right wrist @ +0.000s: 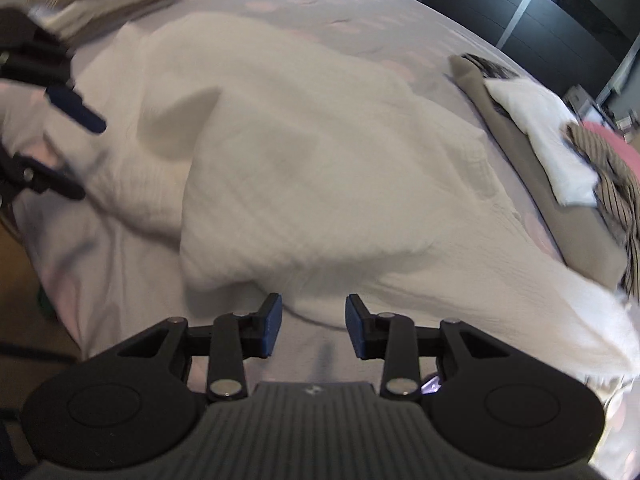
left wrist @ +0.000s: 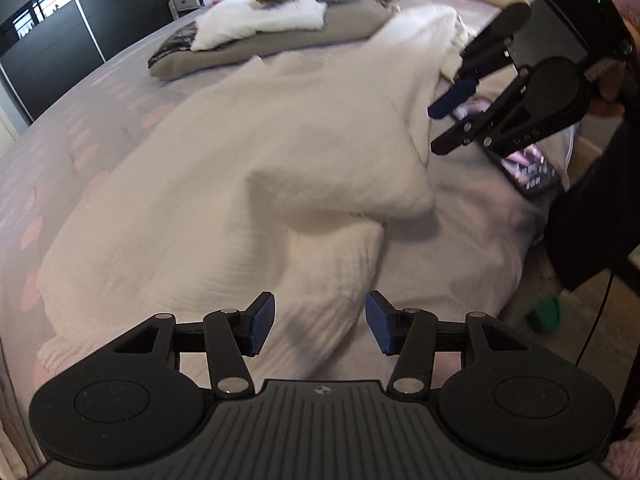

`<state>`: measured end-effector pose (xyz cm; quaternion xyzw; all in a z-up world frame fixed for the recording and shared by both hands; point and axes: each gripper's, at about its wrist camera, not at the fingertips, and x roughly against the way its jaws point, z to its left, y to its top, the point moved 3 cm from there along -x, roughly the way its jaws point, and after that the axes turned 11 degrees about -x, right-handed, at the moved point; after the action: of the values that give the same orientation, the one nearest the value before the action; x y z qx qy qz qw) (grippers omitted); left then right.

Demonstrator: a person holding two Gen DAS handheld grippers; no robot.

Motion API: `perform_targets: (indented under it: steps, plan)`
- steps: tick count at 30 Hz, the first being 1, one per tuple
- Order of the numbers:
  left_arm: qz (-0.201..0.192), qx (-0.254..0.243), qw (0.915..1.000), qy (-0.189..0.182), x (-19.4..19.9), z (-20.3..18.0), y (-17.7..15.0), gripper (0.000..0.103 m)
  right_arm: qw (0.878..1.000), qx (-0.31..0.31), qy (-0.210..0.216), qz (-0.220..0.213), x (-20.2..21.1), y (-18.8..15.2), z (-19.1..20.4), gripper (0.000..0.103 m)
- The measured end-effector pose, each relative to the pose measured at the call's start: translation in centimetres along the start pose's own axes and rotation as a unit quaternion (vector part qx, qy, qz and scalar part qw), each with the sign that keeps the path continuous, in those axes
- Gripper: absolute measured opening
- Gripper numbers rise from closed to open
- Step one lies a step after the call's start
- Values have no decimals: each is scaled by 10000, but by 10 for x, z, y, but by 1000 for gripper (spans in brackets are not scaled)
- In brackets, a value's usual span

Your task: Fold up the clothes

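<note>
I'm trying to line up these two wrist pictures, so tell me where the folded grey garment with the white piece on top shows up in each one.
Left wrist view: the folded grey garment lies upper centre, beyond the cream sweater.
Right wrist view: the folded grey garment runs along the right edge, again past the cream sweater.
Shared landmark: the white piece lying on it.

Crinkled matt white cloth garment [left wrist: 248, 184], smooth lilac bedsheet [left wrist: 100, 100], glossy black wardrobe doors [left wrist: 44, 36], ribbed blue gripper pads [left wrist: 262, 326].
</note>
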<state>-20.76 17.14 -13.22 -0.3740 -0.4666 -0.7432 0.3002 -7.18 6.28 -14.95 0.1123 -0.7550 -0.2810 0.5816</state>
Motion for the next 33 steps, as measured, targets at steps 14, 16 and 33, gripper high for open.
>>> perform_targets:
  steps: [14,16,33]
  plan:
    - [219,-306,9993,7,-41,-15,-16,35,9798,1956,-422,-36,-43,-11,36,37]
    - [139,-196,9997,80,-43,-10,-13,21,9769,2076,-506,-75,-45,-9,39,24]
    - [-834,1780,9709,1370,79,107,-26,0,9736,-545,-1727,-1390,57,49,-55,7]
